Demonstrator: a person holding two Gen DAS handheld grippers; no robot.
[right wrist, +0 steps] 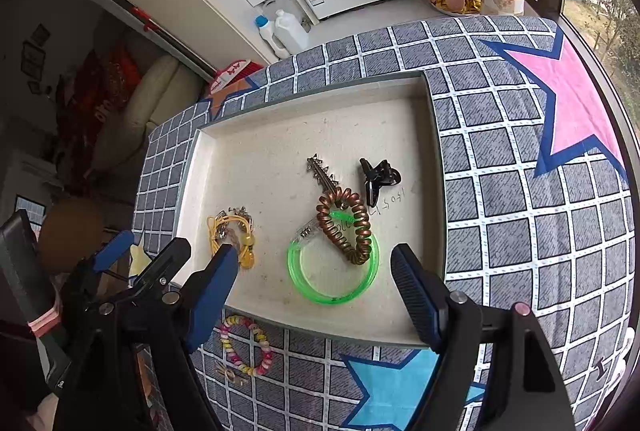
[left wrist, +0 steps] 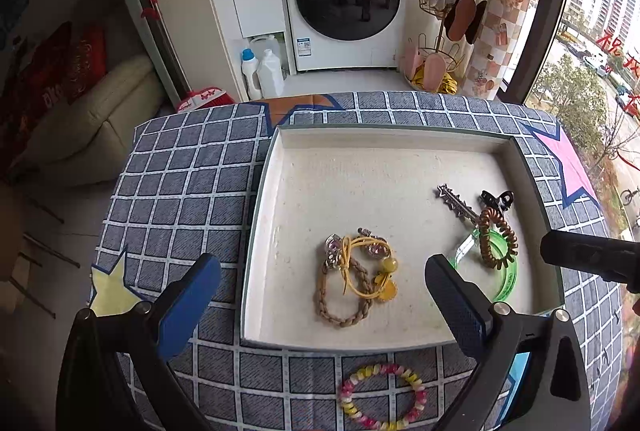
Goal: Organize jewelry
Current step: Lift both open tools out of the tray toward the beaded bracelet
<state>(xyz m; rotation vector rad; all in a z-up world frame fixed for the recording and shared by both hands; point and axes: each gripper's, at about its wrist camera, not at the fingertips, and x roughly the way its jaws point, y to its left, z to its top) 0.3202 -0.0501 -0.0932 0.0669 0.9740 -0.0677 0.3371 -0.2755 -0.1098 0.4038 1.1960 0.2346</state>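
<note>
Holding six hair pieces, tray [left wrist: 400, 135]; both grippers [left wrist: 320, 287] [right wrist: 316, 283] gape, empty

A shallow white tray [left wrist: 276, 191] is sitting on a checked cloth, holding most of the jewelry. Near its front, a braided tan hair tie [left wrist: 340, 295] is lying tangled with a yellow cord tie [left wrist: 360, 271] carrying beads and small charms. Toward the right side, a green bangle [right wrist: 332, 271] is lying flat, with a brown coil hair tie [right wrist: 348, 227] draped across its rim. A silver hair clip [right wrist: 322, 177] is resting just behind the coil, touching it, and a black claw clip [right wrist: 378, 177] is lying beside that. Outside the tray, on the cloth in front, a pink and yellow coil hair tie [left wrist: 382, 397] is lying flat
</note>
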